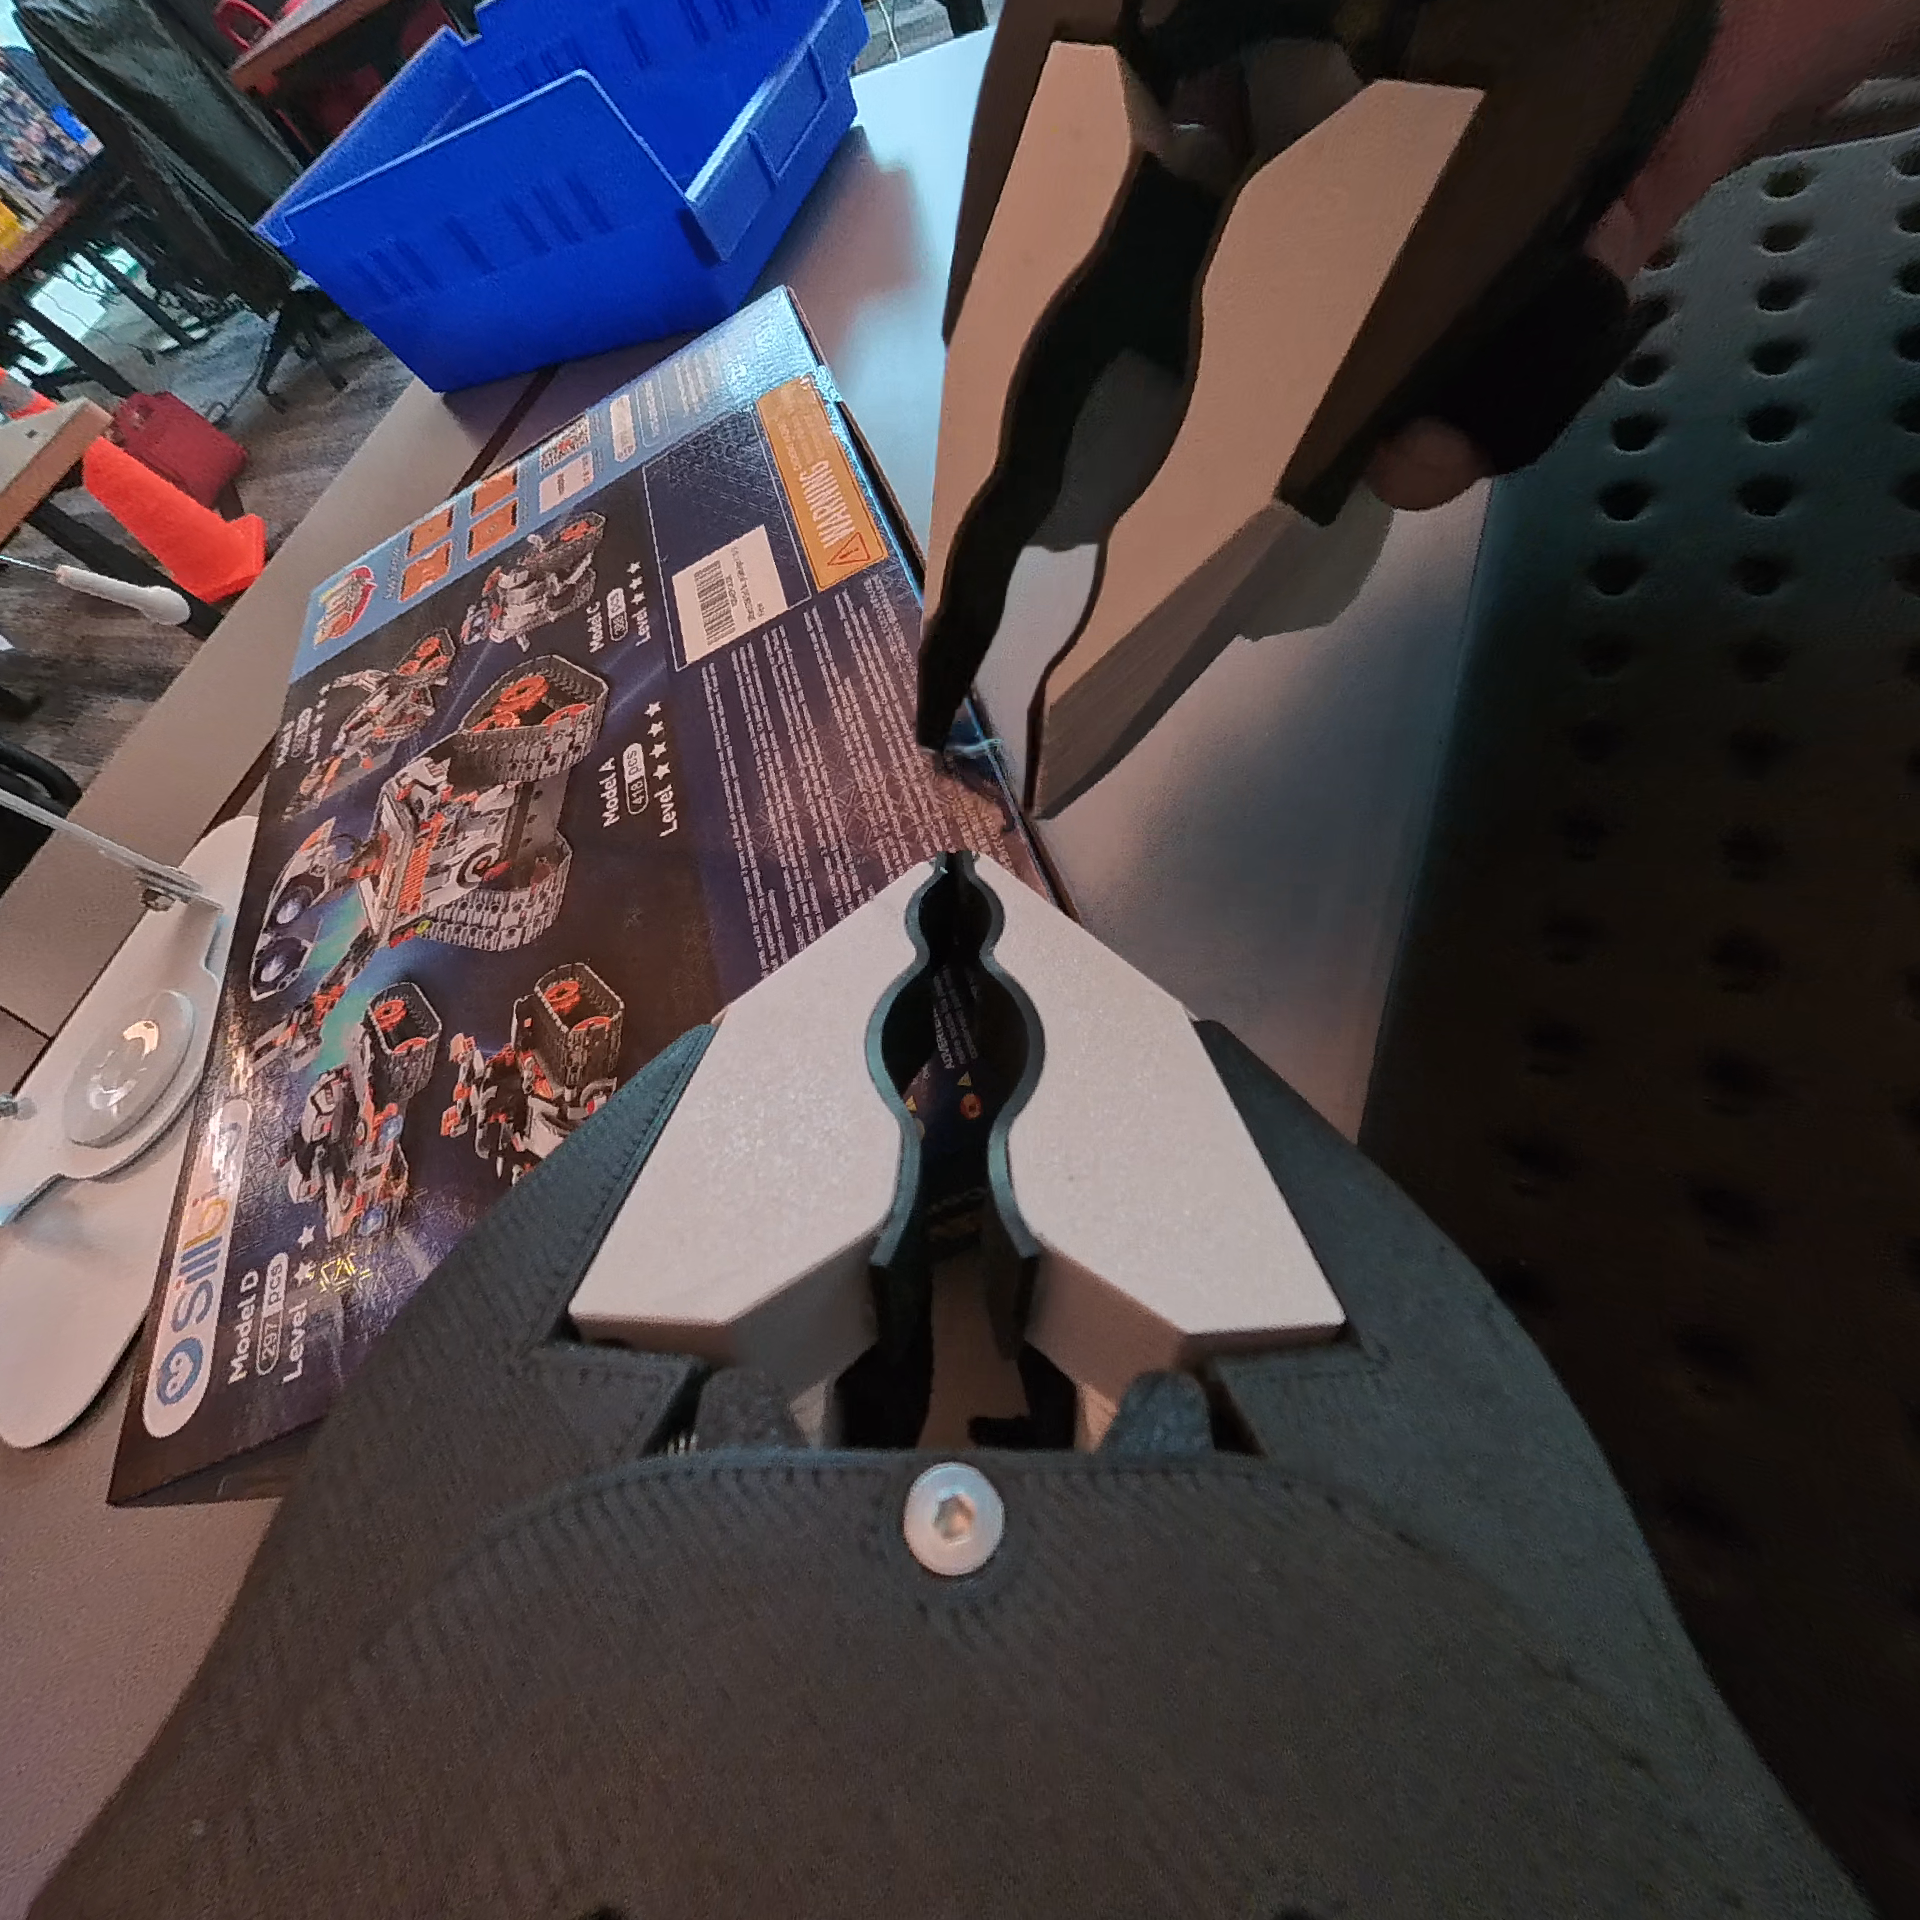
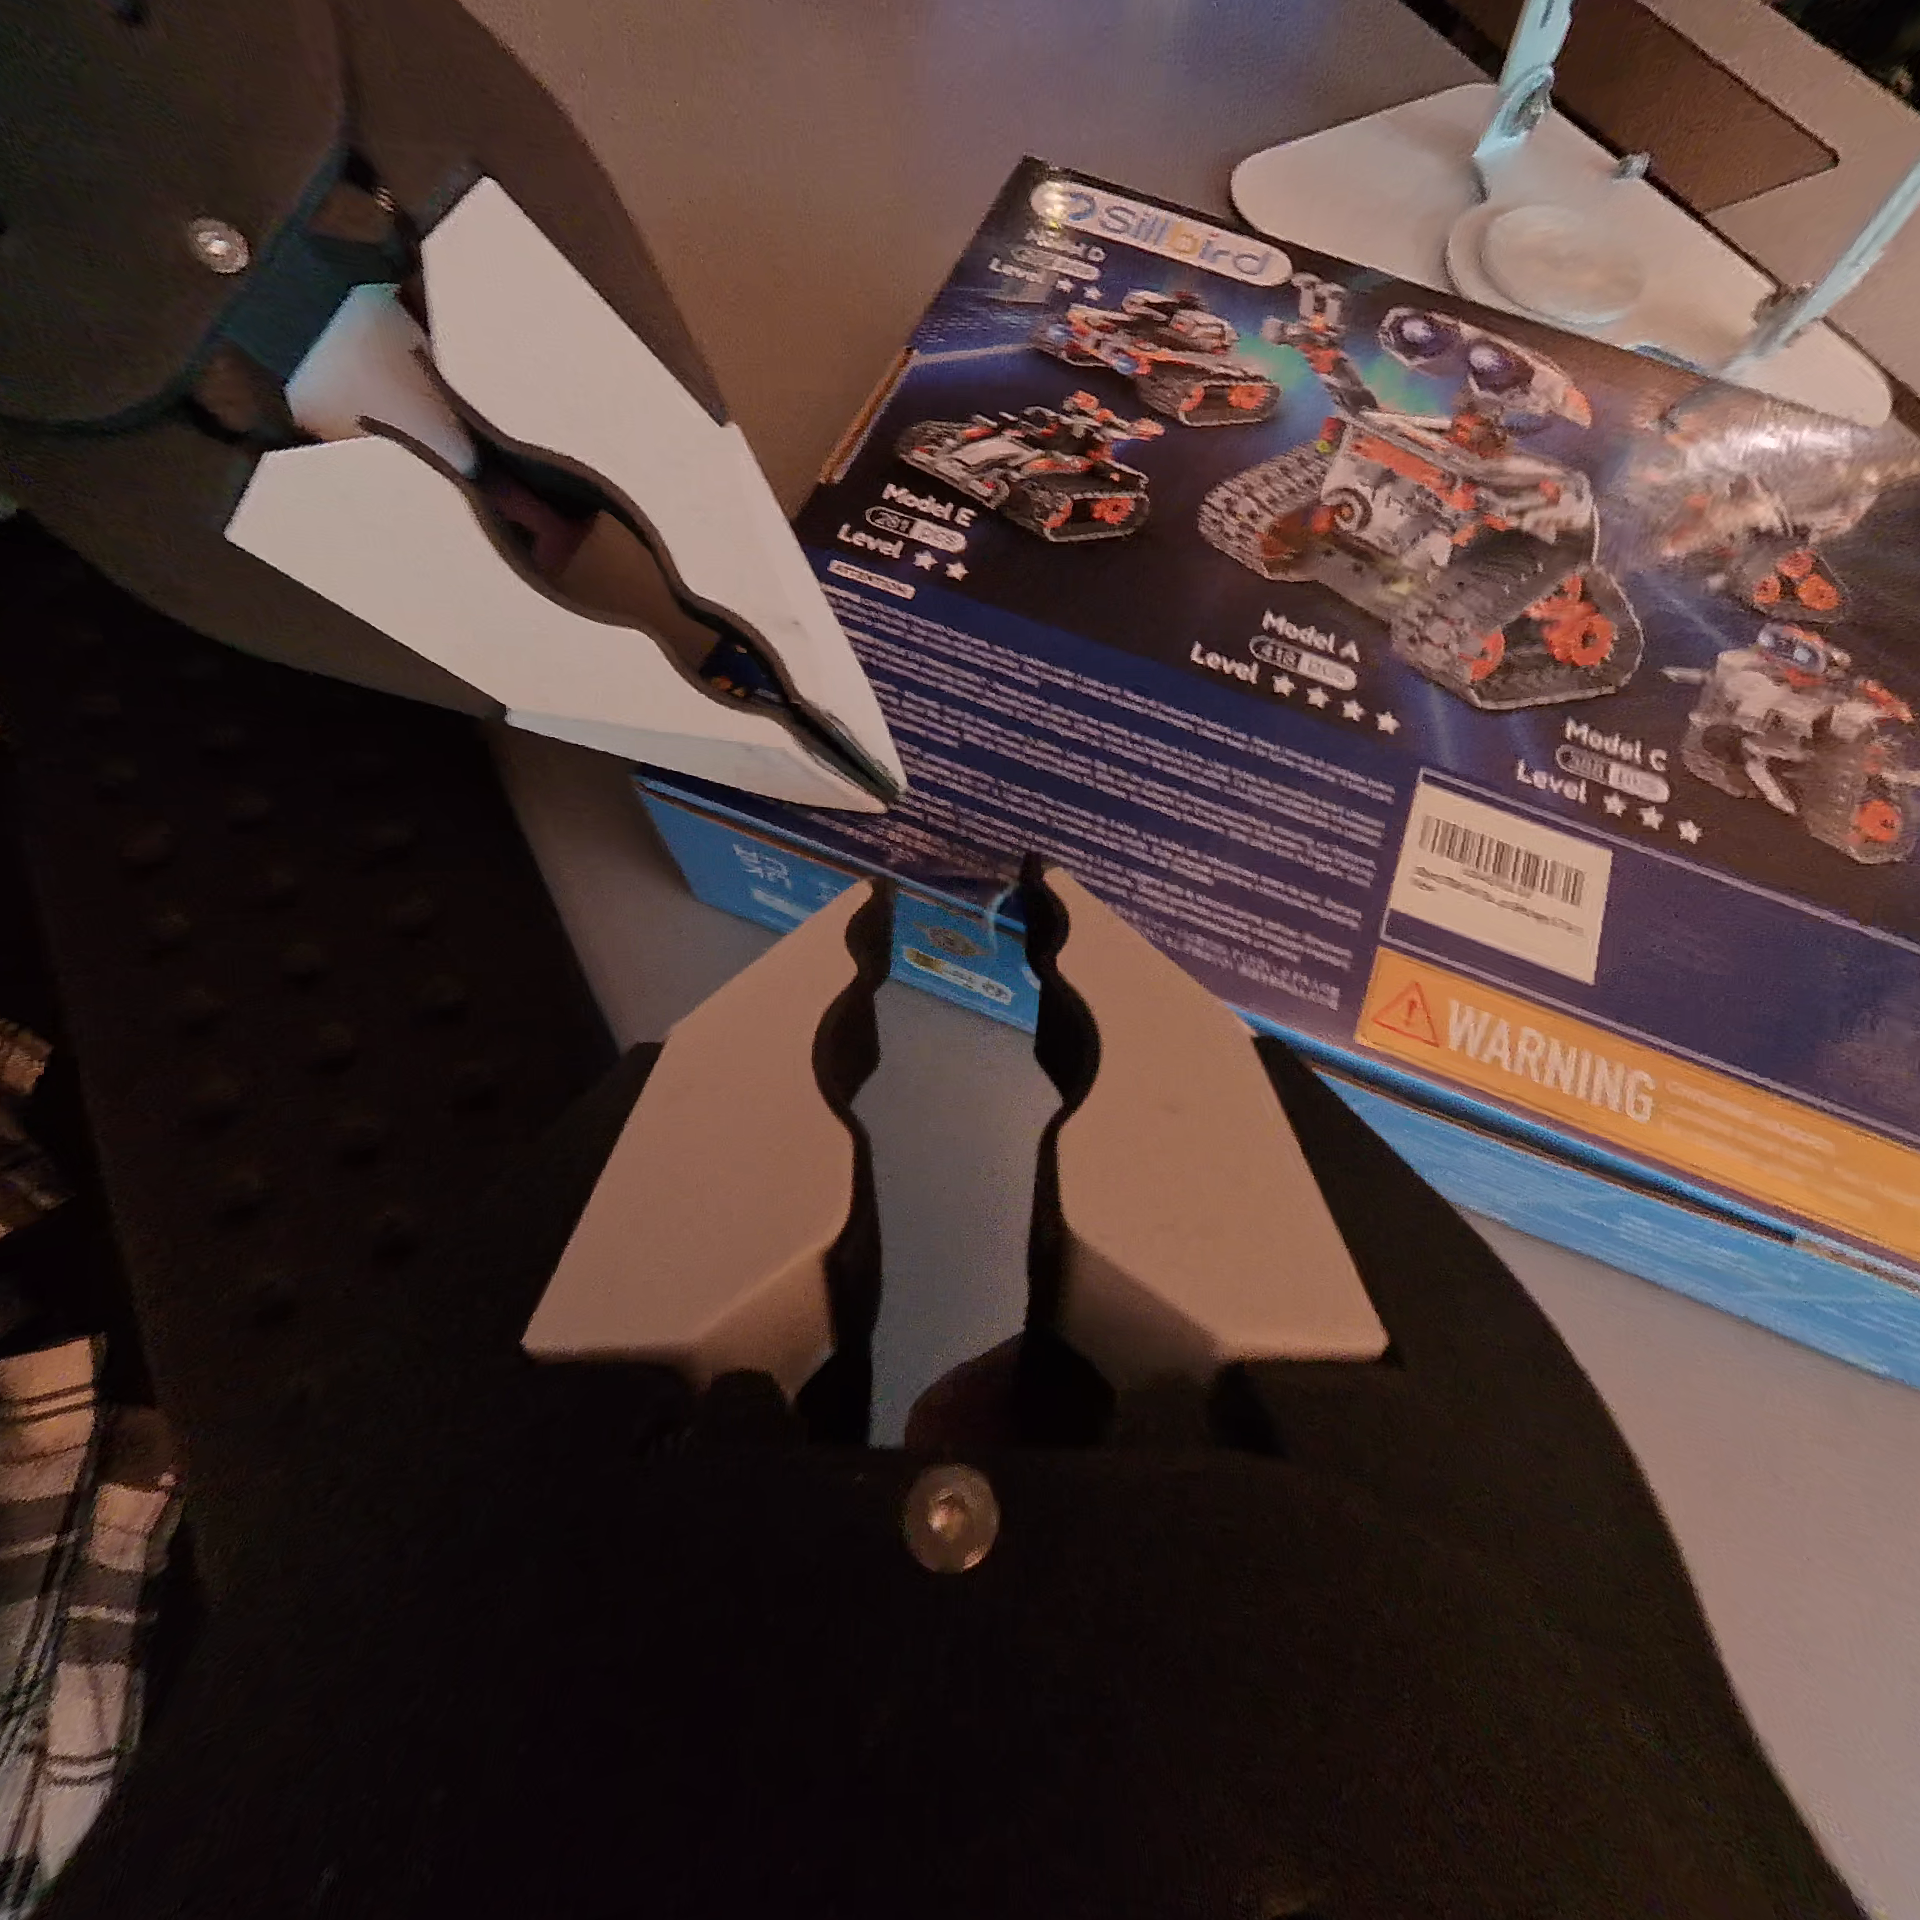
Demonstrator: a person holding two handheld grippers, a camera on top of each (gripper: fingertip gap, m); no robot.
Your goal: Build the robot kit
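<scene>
A large printed toy box (image 1: 540,831) lies flat on a pale grey table (image 1: 187,748), picture side up, and both grippers meet at its near long edge. The left gripper (image 1: 951,862) has its fingers pressed together at the tips, apparently pinching something thin at the box's top face or edge; what exactly sits between them I cannot tell, though printed card shows through the wavy gap behind the tips. In the right wrist view this same gripper comes in from the upper left with its tip on the box's top near the corner. That low, slanted approach suits gripping a thin film or flap rather than the whole box.

The right gripper (image 2: 956,883) stands just in front of the same edge with its fingers slightly parted and nothing clearly between them. A small pale thread or torn wisp (image 2: 1000,904) sits right at its tips, against the box's blue side wall. It faces the left gripper closely, the two tips nearly touching.

Beyond the left jaws, past the far end of the box, a blue plastic bin (image 1: 582,197) rests on the table. To the left of those jaws lies a white flat stand base (image 1: 114,1049) with a clear disc on it. To their right is a dark perforated panel (image 1: 1704,727). Farther off, the room shows floor, desks and an orange object (image 1: 166,520).
</scene>
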